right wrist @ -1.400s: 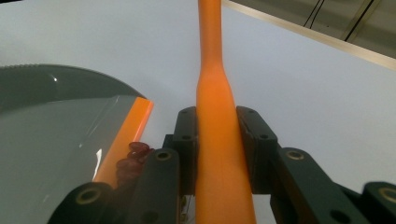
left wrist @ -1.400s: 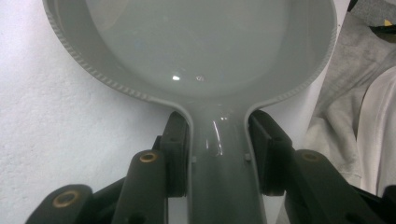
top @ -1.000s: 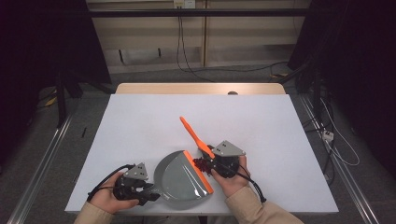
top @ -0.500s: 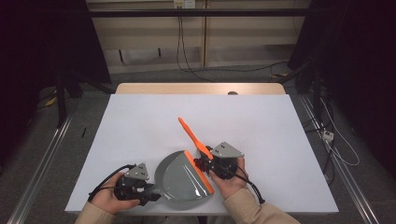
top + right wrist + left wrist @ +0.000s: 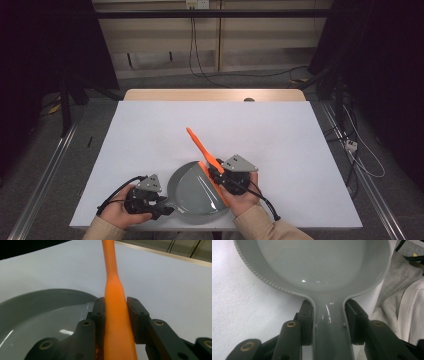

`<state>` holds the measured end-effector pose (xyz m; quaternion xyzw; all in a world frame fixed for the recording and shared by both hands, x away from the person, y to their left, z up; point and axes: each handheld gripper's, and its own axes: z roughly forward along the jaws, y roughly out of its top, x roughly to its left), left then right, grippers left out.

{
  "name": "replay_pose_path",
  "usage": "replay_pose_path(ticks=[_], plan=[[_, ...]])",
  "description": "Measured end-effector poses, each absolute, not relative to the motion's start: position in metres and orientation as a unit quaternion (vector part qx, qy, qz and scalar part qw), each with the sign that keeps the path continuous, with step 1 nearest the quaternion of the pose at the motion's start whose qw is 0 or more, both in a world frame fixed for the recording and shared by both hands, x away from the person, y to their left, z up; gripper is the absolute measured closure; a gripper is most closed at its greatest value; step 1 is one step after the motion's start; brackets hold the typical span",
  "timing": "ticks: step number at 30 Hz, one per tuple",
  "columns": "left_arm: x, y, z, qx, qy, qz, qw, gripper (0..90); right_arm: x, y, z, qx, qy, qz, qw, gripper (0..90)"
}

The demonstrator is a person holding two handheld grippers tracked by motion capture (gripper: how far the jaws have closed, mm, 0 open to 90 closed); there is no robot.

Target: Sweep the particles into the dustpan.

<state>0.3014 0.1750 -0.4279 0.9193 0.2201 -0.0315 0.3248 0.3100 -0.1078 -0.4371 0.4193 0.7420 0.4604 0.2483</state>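
A grey dustpan (image 5: 192,192) lies flat near the table's front edge. My left gripper (image 5: 161,206) is shut on its handle (image 5: 328,322), with a pad pressing each side, as the left gripper view (image 5: 328,320) shows. A long orange tool (image 5: 200,145) slants up and to the left from the pan's right rim. My right gripper (image 5: 218,175) is shut on its thicker lower shaft (image 5: 113,305), the pads (image 5: 136,315) clamped against it. The pan's serrated rim (image 5: 37,293) lies just left of that grip. The tool's lower end is hidden by the gripper and hand.
The white table top (image 5: 280,135) stretches far behind and to both sides. Its wooden back edge (image 5: 215,95) borders a dark floor with cables (image 5: 355,145). A person's sleeves (image 5: 260,225) come in at the bottom.
The orange tool and my right gripper have edged slightly to the left. The left gripper and the dustpan have stayed put.
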Motion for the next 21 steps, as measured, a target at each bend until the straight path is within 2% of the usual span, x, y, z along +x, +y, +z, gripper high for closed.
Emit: replay_pose_path(ticks=[17, 21], plan=[[0.303, 0.174, -0.428, 0.919, 0.223, -0.037, 0.323, 62.6, 0.303, -0.090, -0.437, 0.420, 0.731, 0.481, 0.241, 70.2], [0.303, 0.174, -0.428, 0.919, 0.223, -0.036, 0.323, 62.6, 0.302, -0.082, -0.431, 0.406, 0.733, 0.500, 0.218, 71.2]])
